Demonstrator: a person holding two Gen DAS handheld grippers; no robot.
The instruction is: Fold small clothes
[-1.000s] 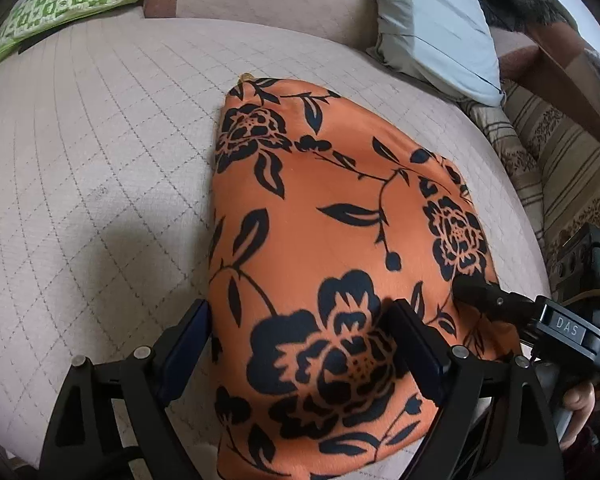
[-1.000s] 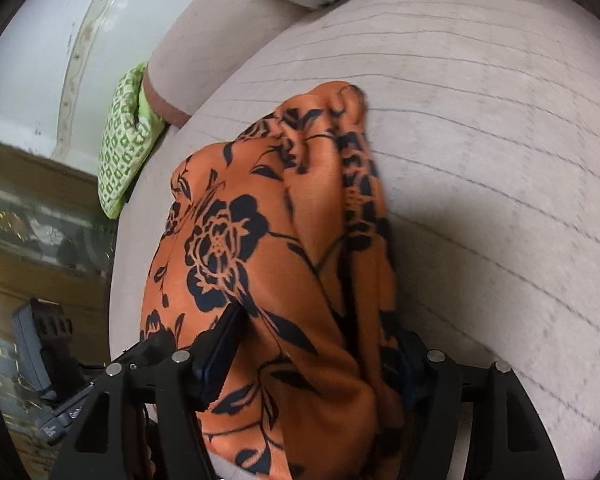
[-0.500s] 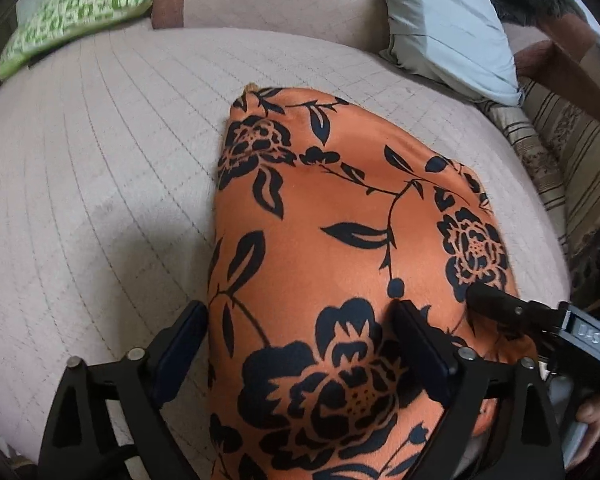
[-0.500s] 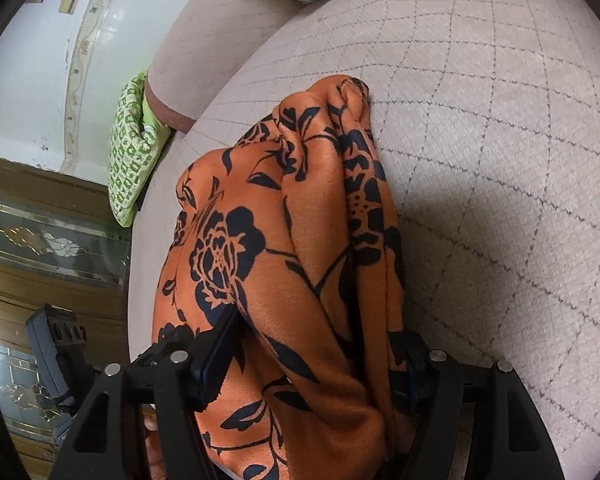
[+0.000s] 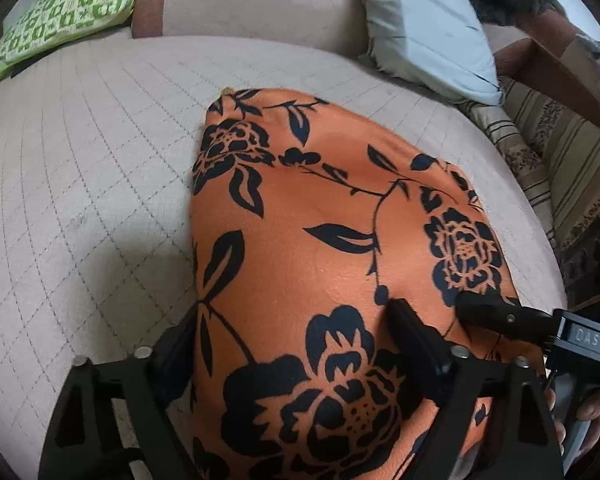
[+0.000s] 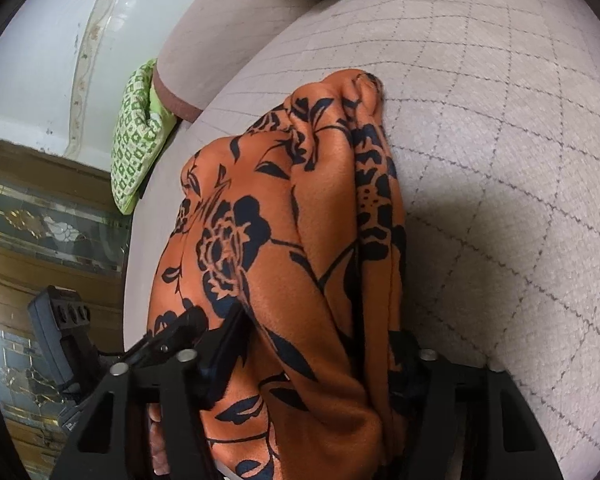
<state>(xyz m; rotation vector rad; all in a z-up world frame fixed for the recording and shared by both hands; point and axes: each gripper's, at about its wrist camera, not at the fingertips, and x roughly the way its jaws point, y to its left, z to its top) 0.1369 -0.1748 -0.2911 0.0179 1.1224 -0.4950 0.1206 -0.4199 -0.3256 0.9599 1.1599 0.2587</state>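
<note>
Left wrist view shows my left hand-held gripper [image 5: 296, 344] with the orange floral garment [image 5: 340, 240] draped between its fingers on the quilted beige cushion [image 5: 80, 200], a green patterned pillow [image 5: 60, 12] far left. I cannot tell whether it pinches the cloth. On the right, my right hand-held gripper [image 6: 320, 344] clamps the bunched fabric between its fingers.

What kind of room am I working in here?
Probably a home living room. The orange floral garment lies on a quilted beige sofa seat, with a green patterned cushion and a pale blue pillow at the back.
</note>
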